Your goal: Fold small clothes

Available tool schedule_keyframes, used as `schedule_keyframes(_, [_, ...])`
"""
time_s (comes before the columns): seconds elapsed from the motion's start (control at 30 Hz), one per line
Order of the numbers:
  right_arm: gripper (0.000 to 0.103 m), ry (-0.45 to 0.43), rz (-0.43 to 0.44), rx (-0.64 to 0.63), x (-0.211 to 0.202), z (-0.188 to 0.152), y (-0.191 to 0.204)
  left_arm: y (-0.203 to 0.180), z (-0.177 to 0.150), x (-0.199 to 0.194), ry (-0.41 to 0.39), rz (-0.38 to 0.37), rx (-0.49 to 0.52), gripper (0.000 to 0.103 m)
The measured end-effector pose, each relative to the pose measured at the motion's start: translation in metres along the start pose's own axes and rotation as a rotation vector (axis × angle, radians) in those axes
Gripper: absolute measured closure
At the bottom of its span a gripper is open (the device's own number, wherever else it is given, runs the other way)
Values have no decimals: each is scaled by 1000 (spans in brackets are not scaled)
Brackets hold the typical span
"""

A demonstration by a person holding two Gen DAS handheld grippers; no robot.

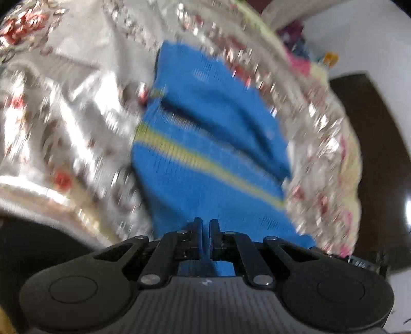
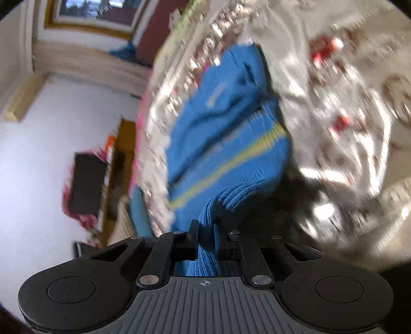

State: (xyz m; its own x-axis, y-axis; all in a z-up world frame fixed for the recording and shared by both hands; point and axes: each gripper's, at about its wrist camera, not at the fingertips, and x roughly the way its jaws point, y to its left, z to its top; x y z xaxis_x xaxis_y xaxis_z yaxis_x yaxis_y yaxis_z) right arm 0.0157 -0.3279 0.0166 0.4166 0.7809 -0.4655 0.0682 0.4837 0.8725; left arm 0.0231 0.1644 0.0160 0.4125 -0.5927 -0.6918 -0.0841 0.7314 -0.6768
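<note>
A small blue knitted garment (image 1: pixel 205 144) with a yellow-green stripe lies stretched over a floral bedcover (image 1: pixel 64 115). My left gripper (image 1: pixel 205 224) is shut on one near edge of the garment. In the right wrist view the same garment (image 2: pixel 226 144) runs away from my right gripper (image 2: pixel 205 227), which is shut on a bunched ribbed blue edge (image 2: pixel 218 203). Both views are motion-blurred. The far end of the garment rests on the bedcover (image 2: pixel 346 115).
The bed edge falls off to a dark floor (image 1: pixel 380 128) on the right in the left wrist view. In the right wrist view a white wall (image 2: pixel 46 154), a dark screen (image 2: pixel 87 182) and a framed picture (image 2: pixel 97 12) lie to the left.
</note>
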Motion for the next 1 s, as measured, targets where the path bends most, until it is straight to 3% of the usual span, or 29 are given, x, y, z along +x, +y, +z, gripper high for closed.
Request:
schedule_keyframes(0.17, [96,-99,58,24,9,43,10,-4,39,-2,-112,-117,-34,93])
schedule_keyframes(0.27, [96,-129,57,15,17,66,18,-12,53,4,-115,-59,62,93])
schedule_keyframes(0.37, [96,-123,8,-27,25,76,23,-22,37,9,-45,47,215,93])
schedule_keyframes(0.5, [93,-84,-112,-80,33,64,21,-11,8,9,74,140,238,88])
schedule_keyframes(0.63, [92,-41,-211,-148,33,40,21,2,-16,14,167,191,123,80])
schedule_keyframes(0.7, [91,-18,-240,-175,27,29,20,3,-26,20,182,208,105,74])
schedule_keyframes(0.87, [66,41,-319,-218,6,8,15,-10,-36,33,183,256,131,63])
schedule_keyframes(1.0, [64,85,-414,-261,-2,-8,8,-24,-37,43,186,310,188,60])
